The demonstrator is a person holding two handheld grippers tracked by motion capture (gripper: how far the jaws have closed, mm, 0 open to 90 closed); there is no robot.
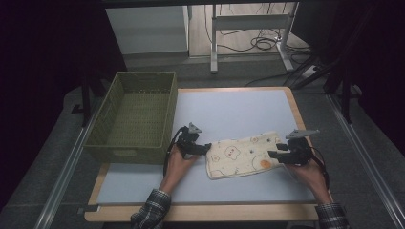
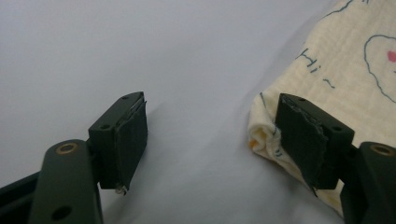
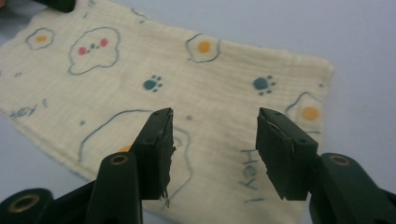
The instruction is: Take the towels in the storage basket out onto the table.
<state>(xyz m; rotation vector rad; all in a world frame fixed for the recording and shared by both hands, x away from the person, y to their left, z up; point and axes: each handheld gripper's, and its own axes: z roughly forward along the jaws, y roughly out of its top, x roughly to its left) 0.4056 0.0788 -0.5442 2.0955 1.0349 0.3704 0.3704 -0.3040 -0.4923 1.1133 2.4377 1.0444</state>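
Two grippers flank the cloth [image 1: 243, 155], and both stand with their jaws spread and nothing between them. The cloth lies flat on the table [image 1: 229, 114], just right of the green basket [image 1: 136, 114] and nearer your edge; it looks already folded, with a rolled, doubled edge at its left end.

Your left gripper [image 1: 205, 149] sits at that left end. In the left gripper view, one pad [image 2: 303, 140] touches the rolled corner of the cloth [image 2: 345, 79] while the other pad [image 2: 126, 135] hangs over bare table. As it stands, closing would likely catch only a sliver. Slide the gripper toward the cloth so the doubled edge sits fully between the pads, then tip one jaw under the fold before you squeeze.

Your right gripper [image 1: 273, 154] is at the opposite end, farthest from the basket. In the right gripper view both pads hover above the printed cloth [image 3: 187, 79], over its face, not around its edge. Pinching from above would probably bunch up the top layer. Draw back toward the near edge, drop low, and take all layers at once.

Match the two grips in height and depth, so the cloth lifts level and its fold holds on the way to the basket.
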